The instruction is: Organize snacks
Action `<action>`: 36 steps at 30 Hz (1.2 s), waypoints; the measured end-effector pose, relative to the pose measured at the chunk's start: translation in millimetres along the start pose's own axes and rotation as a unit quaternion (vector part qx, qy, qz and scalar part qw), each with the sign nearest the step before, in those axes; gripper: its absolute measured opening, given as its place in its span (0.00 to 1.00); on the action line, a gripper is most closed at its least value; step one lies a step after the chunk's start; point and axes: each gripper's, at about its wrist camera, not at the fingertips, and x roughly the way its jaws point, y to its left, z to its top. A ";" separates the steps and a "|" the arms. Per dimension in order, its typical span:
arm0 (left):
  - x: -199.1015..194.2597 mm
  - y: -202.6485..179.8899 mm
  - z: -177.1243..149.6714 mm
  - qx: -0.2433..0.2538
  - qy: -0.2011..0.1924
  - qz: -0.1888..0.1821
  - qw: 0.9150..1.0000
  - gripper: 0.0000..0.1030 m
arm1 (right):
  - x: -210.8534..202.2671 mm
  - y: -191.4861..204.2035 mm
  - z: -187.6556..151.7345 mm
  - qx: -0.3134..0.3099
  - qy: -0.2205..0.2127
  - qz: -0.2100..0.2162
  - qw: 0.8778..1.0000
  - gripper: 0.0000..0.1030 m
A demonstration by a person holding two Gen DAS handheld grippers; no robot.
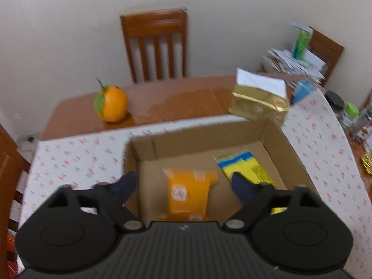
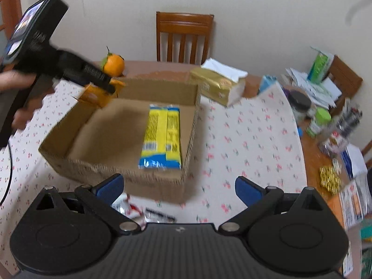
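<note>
- Behind your work stands a cream wall with a wooden chair [image 1: 154,46] at 12 o'clock, and the table [image 1: 176,97] wears a flowered cloth [image 1: 76,155] under everything you handle.
- Your cardboard box [image 2: 130,169] sits open in the middle of that cloth; a yellow-and-blue snack pack [image 2: 162,134] lies flat along its right wall.
- Your left hand-held gripper [image 1: 183,183] hangs over the box with its jaws spread wide and nothing pressed between them; the orange snack pack [image 1: 188,193] shows below the gap, though from the right wrist view it looks to be at the box's 10 o'clock corner, and the blur leaves it unclear whether it has settled on the floor.
- Your right hand-held gripper [image 2: 179,188] is also wide and empty, at the box's 6 o'clock side above a few small wrappers [image 2: 130,209] on the cloth.
- Risk: the orange pack may catch on the box rim and tip outside if it is not fully in.
- Risk: reaching for the wrappers, your right jaws could knock the near box wall and slide the box.
- Risk: an orange [image 1: 111,104] at 10 o'clock and a gold tissue pack [image 1: 258,102] at 1 o'clock sit close by; a wide sweep could roll the fruit.
</note>
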 end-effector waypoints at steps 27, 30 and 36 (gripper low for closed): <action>-101.6 19.4 -152.8 -0.028 0.024 0.050 0.998 0.92 | 24.2 10.8 -78.9 0.052 0.110 -0.009 0.993 1.00; -106.0 20.9 -161.8 -0.027 0.028 0.052 0.998 0.92 | 34.0 14.0 -82.1 0.056 0.126 -0.010 0.990 1.00; -108.5 26.3 -172.1 -0.037 0.035 0.052 0.997 0.92 | 50.4 21.3 -85.2 0.064 0.145 -0.017 0.987 1.00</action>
